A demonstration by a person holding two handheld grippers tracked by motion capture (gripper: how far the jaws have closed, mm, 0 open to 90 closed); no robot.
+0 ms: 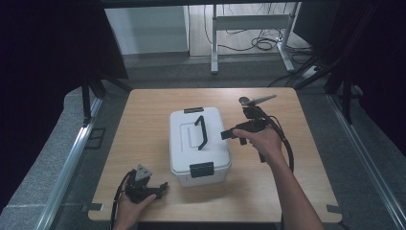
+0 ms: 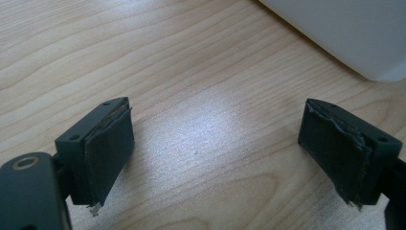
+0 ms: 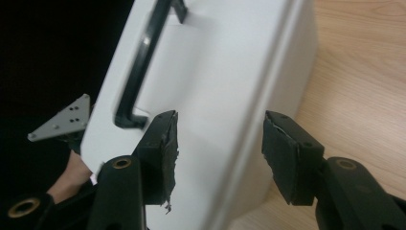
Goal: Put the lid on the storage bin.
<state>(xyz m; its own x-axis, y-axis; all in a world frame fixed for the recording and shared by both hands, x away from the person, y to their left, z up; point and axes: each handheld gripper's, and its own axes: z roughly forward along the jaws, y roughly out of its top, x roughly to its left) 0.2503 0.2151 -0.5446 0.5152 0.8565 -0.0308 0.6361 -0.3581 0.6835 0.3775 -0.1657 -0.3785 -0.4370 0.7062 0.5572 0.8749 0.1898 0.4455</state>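
Item: white rectangular plastic box (image 1: 198, 146) with a black carrying handle (image 1: 201, 132) and black latches, at the middle of my light wooden table (image 1: 143, 110). My left claw (image 1: 160, 189) — jaws wide, nothing between them — rests low near the table's front edge, just beside the box's front-left corner. My right claw (image 1: 224, 135) — jaws wide, empty — hovers at the box's right side, astride its lid edge.
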